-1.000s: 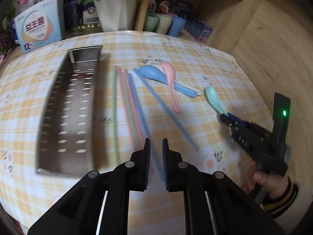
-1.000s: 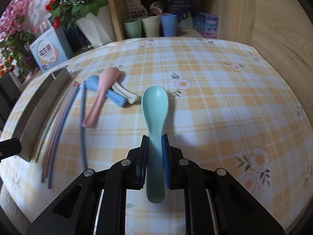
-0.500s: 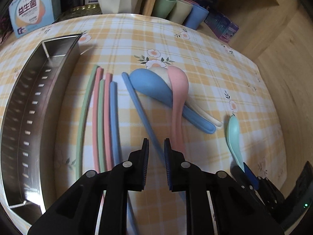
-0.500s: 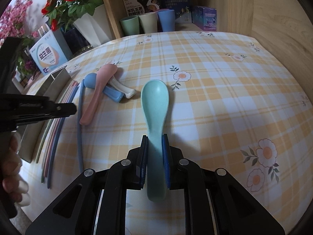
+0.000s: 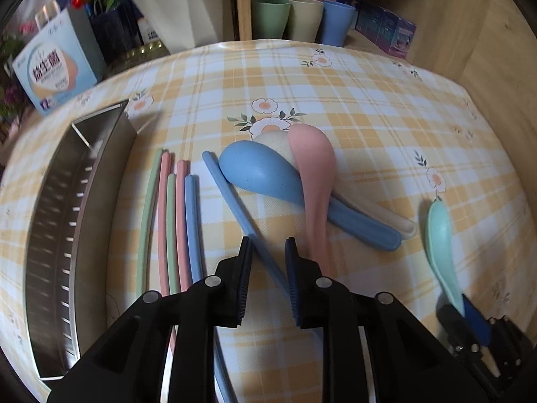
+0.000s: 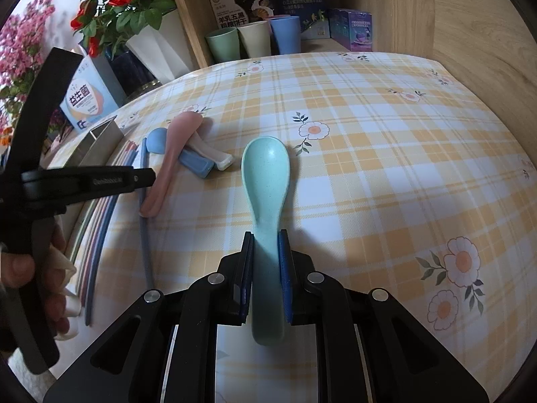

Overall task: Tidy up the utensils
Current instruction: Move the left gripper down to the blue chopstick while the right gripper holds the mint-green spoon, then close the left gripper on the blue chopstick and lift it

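Observation:
My right gripper (image 6: pixel 265 238) is shut on the handle of a mint green spoon (image 6: pixel 266 181), also seen in the left wrist view (image 5: pixel 439 235), low over the checked tablecloth. My left gripper (image 5: pixel 267 247) is open, its jaws astride a lone blue chopstick (image 5: pixel 235 201), with the pink spoon (image 5: pixel 313 181) just right of it. The pink spoon lies across a blue spoon (image 5: pixel 265 174) and a cream spoon (image 5: pixel 379 215). Several green, pink and blue chopsticks (image 5: pixel 174 221) lie side by side next to a steel perforated tray (image 5: pixel 67 221) at the left.
Three cups (image 5: pixel 303 16) stand on a wooden shelf at the back, with boxes (image 5: pixel 386 30) beside them. A white flower pot (image 5: pixel 181 6) and a blue-and-white carton (image 5: pixel 53 67) stand at the back left. A wooden wall (image 6: pixel 476 33) bounds the right side.
My left gripper has moved forward and down over the lone blue chopstick and its jaws have widened. My right gripper has kept hold of the mint spoon, barely moving.

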The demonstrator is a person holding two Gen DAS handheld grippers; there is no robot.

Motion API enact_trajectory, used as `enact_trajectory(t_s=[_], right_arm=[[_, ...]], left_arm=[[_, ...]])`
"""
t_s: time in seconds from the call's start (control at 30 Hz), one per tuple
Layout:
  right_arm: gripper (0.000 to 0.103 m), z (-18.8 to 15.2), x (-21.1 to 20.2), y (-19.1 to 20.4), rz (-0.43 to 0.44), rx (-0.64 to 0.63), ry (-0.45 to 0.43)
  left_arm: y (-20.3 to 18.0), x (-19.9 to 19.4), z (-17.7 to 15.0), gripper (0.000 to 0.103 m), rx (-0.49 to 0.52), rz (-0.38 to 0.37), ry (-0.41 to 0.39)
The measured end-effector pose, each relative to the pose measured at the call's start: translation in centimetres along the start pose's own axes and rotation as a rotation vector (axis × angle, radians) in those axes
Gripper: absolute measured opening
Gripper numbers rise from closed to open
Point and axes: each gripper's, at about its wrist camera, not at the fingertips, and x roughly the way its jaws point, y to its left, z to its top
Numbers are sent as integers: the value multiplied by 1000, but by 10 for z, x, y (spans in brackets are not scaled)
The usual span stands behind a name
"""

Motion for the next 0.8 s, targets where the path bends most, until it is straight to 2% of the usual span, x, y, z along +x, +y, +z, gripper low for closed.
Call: enact_trajectory(t_s=[0.1, 0.23, 0.33, 0.47, 0.63, 0.8], right_arm=[[15, 0, 1, -1, 10, 6, 2], [15, 0, 1, -3, 26, 19, 2], [15, 0, 1, -4, 35, 26, 2], [15, -1, 1, -3, 29, 15, 6], [15, -2, 0, -7, 52, 32, 6], [15, -2, 0, -6, 52, 30, 6]], left_arm=[[2, -4, -7, 15, 21, -6, -26], [13, -13, -21, 9, -1, -37, 7], [16, -20, -32, 9, 27, -53, 36], [14, -19, -33, 10, 48, -44, 34], [8, -17, -32, 12, 63, 5, -2], [10, -17, -32, 10, 53, -4, -13]])
